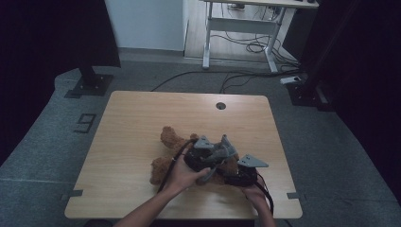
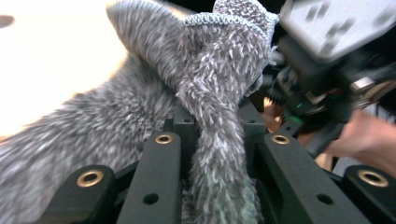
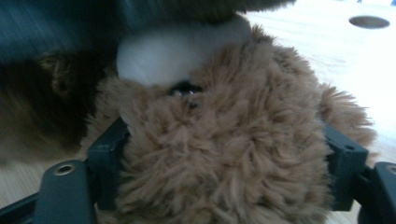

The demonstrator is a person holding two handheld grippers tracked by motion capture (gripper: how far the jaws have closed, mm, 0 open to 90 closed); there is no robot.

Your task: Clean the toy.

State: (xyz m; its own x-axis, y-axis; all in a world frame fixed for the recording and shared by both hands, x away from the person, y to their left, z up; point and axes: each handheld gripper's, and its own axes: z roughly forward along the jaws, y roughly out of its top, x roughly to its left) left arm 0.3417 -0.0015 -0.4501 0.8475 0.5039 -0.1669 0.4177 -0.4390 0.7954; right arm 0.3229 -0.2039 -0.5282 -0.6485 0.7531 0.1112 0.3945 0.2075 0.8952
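A brown teddy bear is seen lying near the front of the wooden table, its head clamped by the right gripper, while a grey fuzzy cloth is pinched by the left gripper.

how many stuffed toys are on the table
1: a brown teddy bear lies near the table's front middle, its head gripped by the right gripper. The left gripper pinches a grey fuzzy cloth over it.
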